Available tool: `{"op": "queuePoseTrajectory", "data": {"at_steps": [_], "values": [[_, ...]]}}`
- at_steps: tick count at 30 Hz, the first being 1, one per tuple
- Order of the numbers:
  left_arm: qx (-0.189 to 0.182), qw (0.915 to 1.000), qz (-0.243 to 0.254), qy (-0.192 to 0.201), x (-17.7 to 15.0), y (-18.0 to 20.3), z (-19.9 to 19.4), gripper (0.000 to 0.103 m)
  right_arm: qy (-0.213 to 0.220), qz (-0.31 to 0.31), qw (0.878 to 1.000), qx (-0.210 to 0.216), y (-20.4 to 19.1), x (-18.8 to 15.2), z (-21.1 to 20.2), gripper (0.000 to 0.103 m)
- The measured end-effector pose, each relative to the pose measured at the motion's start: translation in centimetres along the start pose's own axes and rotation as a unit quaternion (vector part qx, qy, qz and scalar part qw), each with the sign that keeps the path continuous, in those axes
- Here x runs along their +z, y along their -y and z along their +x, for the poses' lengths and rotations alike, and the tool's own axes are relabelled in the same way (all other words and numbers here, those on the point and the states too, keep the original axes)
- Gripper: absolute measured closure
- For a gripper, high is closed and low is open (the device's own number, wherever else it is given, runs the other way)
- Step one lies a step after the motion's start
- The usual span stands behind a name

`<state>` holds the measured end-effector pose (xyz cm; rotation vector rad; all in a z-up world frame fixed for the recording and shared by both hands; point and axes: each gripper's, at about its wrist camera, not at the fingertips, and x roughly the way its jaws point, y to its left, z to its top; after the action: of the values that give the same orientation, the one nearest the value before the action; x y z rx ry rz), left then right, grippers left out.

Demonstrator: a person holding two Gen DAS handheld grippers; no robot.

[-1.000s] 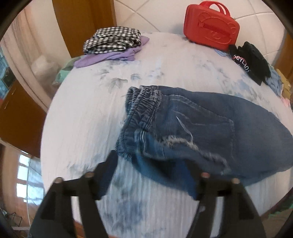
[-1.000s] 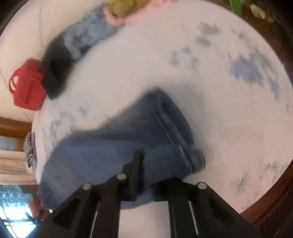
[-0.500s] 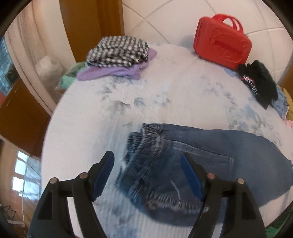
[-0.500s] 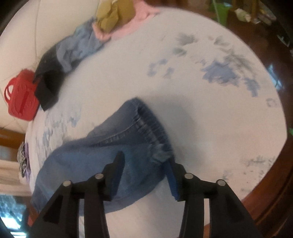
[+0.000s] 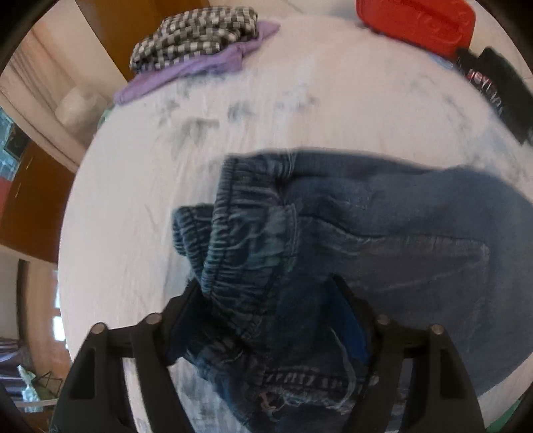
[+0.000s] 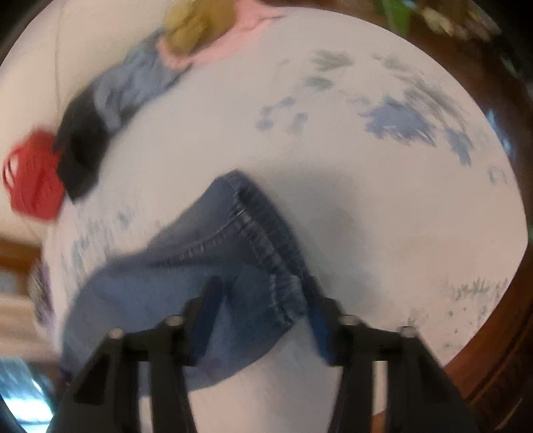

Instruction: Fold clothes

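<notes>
In the left wrist view, the jeans (image 5: 349,253) lie on the white bed (image 5: 140,206), and the left gripper (image 5: 266,319) has dropped down over their gathered waistband, which a second ago lay further off with one leg flap draped over a finger. Now the bunched elastic waist sits between the two fingers, whose jaws are closing around it; the pads do not yet look pressed into the cloth, so I judge the grip is not made. The gripper points steeply down at the bed. A checked and purple stack of clothes (image 5: 196,43) rests at the far edge, a red case (image 5: 416,23) and a black garment (image 5: 496,86) lie to the right. In the right wrist view, the right gripper (image 6: 263,319) stands over the other end of the jeans (image 6: 186,276), at the stitched cuff. A second ago it pinched that cuff tightly; it then let go, and its jaws are now closing again with the hem between them, the right finger just clear of the cloth. It also points steeply down, hardly shifted. This suggests both ends are being re-gripped, likely to lift and fold the jeans over. The picture is blurred, so contact is hard to confirm.
</notes>
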<state>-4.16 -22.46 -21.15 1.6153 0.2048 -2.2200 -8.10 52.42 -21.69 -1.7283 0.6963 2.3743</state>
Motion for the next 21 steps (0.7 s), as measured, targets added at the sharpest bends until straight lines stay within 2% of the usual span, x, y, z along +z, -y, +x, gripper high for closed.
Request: {"op": "queuePoseTrajectory", "data": {"at_steps": [2,4,5,6,7,9,11,13,15,18,21], "values": [[0.003,0.9999,-0.012,0.000,-0.3,-0.2,0.1,0.055,0.058,-0.043,0.997,0.004,-1.9,0.0,-2.5,0.081],[0.001,0.9998,-0.022,0.002,-0.6,-0.5,0.1,0.058,0.123,-0.082,0.989,0.014,-3.5,-0.1,-5.3,0.082],[-0.001,0.9997,-0.026,0.004,-0.7,-0.7,0.2,0.058,0.160,-0.086,0.983,0.023,-3.5,-0.3,-7.0,0.082],[-0.002,0.9995,-0.030,0.006,-0.9,-0.8,0.2,0.058,0.174,-0.076,0.981,0.023,-2.9,-0.3,-7.9,0.082],[-0.004,0.9994,-0.033,0.007,-1.0,-1.0,0.2,0.058,0.163,-0.056,0.985,0.020,-1.8,-0.2,-7.6,0.082],[0.005,0.9996,-0.027,0.010,-1.1,-0.7,0.4,0.058,0.114,-0.009,0.993,-0.002,1.0,-0.1,-5.4,0.081],[0.018,0.9996,-0.018,0.012,-1.1,-0.3,0.4,0.056,0.063,0.020,0.996,-0.062,3.2,-0.9,-2.6,0.080],[0.015,0.9996,-0.021,0.009,-1.0,-0.5,0.3,0.056,0.038,0.042,0.995,-0.082,4.7,-2.0,-1.0,0.068],[0.014,0.9996,-0.025,0.005,-1.1,-0.7,0.2,0.055,0.045,0.048,0.996,-0.058,4.9,-2.8,-1.1,0.066],[0.017,0.9995,-0.027,0.002,-1.1,-0.7,0.2,0.050,0.078,0.031,0.996,-0.021,3.7,-2.9,-2.3,0.064],[0.036,0.9989,-0.028,0.007,-1.5,-0.3,0.9,0.040,0.104,0.014,0.995,0.004,2.1,-1.6,-3.1,0.062]]}}
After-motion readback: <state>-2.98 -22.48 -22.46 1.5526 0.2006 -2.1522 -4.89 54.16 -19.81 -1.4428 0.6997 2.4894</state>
